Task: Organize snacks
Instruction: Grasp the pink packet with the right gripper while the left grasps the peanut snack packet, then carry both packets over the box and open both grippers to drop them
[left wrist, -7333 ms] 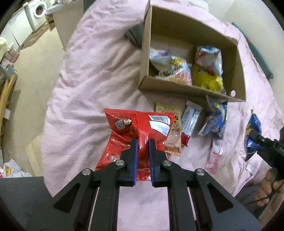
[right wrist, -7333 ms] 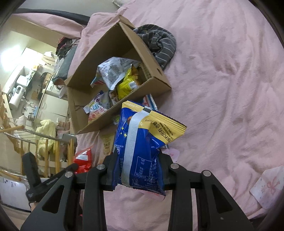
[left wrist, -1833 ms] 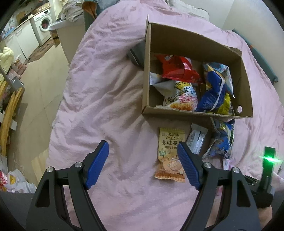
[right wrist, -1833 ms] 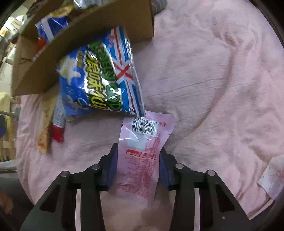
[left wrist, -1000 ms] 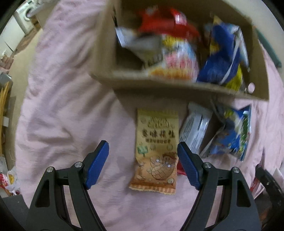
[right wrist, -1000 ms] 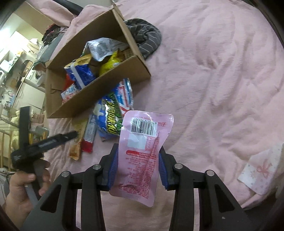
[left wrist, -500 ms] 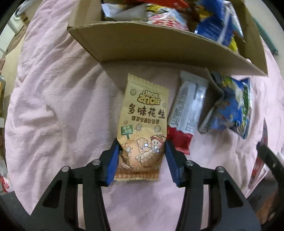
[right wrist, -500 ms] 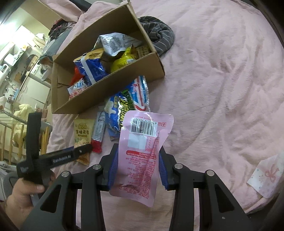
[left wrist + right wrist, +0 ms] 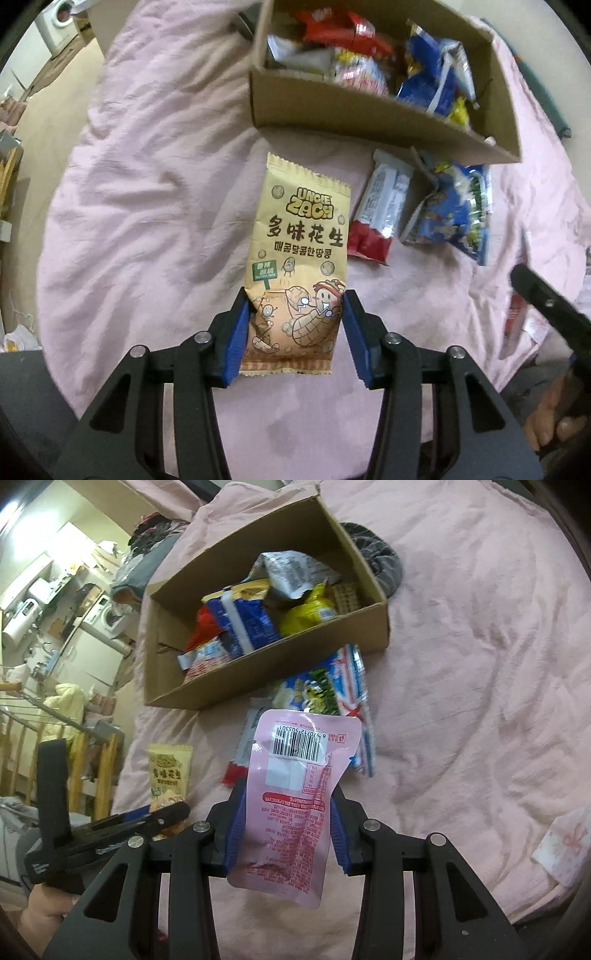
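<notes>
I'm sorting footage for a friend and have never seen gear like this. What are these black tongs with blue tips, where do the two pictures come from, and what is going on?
No robot here: a person holds a two-finger gripper in each hand, and each carries a fisheye camera looking forward along its fingers. One picture is from the left wrist, the other from the right.

The left gripper is shut on a tan peanut packet. The right gripper is shut on a pink pouch whose barcode side faces the camera.

Everything sits on a pink bedspread. A cardboard box already holds several snack bags. In front of the box lie a silver and red bar and a blue and green bag, not yet packed. In the right view, the left gripper shows at lower left, with the person's hand below it.
</notes>
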